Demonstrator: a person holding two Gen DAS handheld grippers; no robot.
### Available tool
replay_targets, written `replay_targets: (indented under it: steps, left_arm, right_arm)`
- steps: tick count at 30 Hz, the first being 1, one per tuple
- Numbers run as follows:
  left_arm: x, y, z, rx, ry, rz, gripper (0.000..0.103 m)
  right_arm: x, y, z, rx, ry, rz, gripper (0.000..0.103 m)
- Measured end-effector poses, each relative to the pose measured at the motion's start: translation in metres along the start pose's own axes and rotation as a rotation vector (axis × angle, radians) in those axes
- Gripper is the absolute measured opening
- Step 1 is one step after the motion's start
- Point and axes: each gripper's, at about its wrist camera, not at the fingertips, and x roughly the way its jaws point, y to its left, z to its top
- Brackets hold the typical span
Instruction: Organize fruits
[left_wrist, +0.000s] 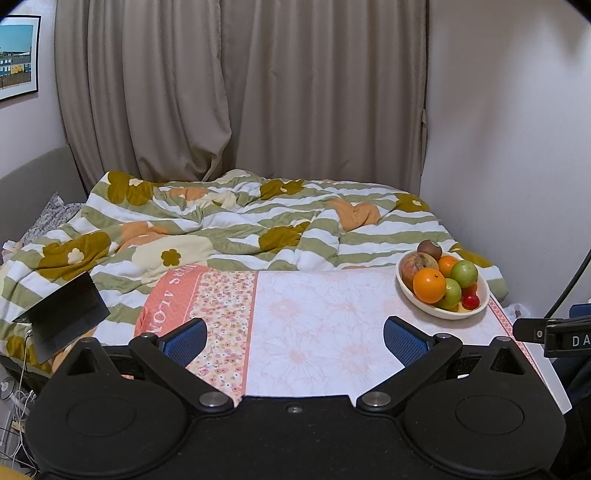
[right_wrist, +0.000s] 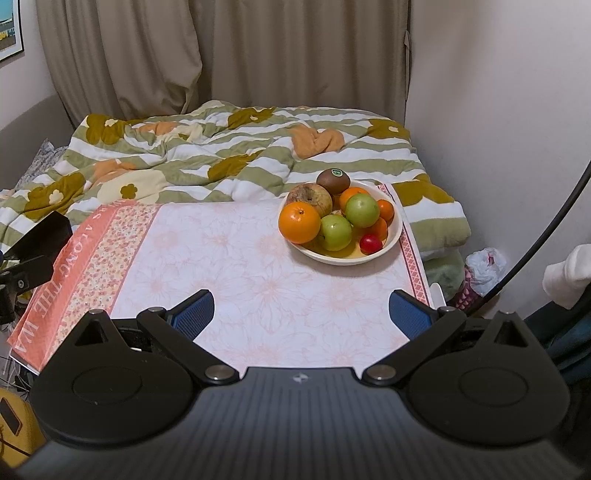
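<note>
A cream bowl (right_wrist: 391, 242) full of fruit stands at the far right of the table (right_wrist: 236, 266). It holds a large orange (right_wrist: 299, 223), two green apples (right_wrist: 362, 209), a brownish apple (right_wrist: 309, 197), a kiwi (right_wrist: 333, 181), smaller oranges and a small red fruit (right_wrist: 370, 243). The bowl also shows in the left wrist view (left_wrist: 421, 308). My left gripper (left_wrist: 294, 341) is open and empty above the table's near edge. My right gripper (right_wrist: 301, 314) is open and empty, short of the bowl.
The table wears a pink floral cloth (left_wrist: 221, 310). Behind it lies a bed with a striped flowered duvet (left_wrist: 221, 221), then curtains (left_wrist: 258, 92). A dark tablet (left_wrist: 62, 317) stands at the left. A wall (right_wrist: 498, 129) and bags (right_wrist: 484, 266) are at the right.
</note>
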Motion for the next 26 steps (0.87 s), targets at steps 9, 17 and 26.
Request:
replay_targets:
  steps: [9, 17, 26]
  left_arm:
    - [-0.008, -0.003, -0.001, 0.005, -0.019, -0.008, 0.103]
    - [-0.011, -0.003, -0.001, -0.006, -0.016, 0.006, 0.103]
    - [-0.016, -0.003, -0.002, 0.008, -0.049, 0.017, 0.103]
  right_arm:
    - [-0.001, -0.001, -0.001, 0.002, 0.001, 0.004, 0.103]
    - [-0.002, -0.001, -0.002, 0.003, -0.002, 0.004, 0.103]
    - [-0.004, 0.0, -0.003, 0.005, -0.003, 0.005, 0.103]
